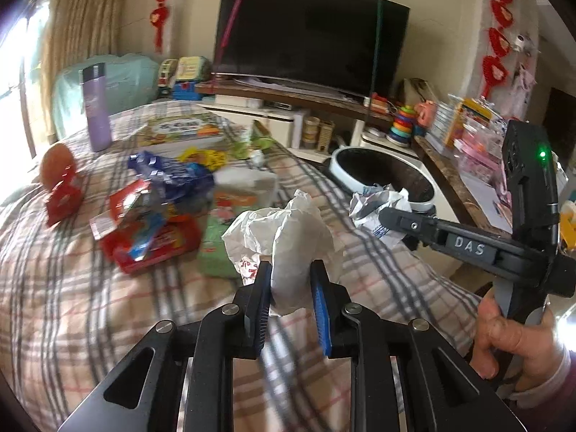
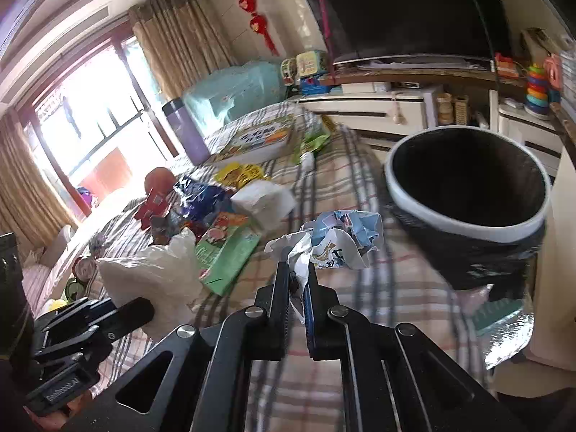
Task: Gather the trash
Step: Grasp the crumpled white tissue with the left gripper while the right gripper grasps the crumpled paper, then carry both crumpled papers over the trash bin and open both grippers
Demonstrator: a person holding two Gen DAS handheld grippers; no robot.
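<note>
- Here the left gripper (image 1: 289, 270) is clenched on a white crumpled wrapper (image 1: 284, 230), lifted over the plaid table (image 1: 72, 309).
- The right gripper (image 2: 297, 270) pinches a printed paper wad (image 2: 342, 237) just beside the bin (image 2: 468, 216), likely for dropping.

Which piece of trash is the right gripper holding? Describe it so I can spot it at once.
Start at the black-lined trash bin beside the plaid-covered table. Just left of the bin, the right gripper pinches a crumpled paper wrapper. Unlike the plain white wad in the left gripper, it carries blue print.
</note>
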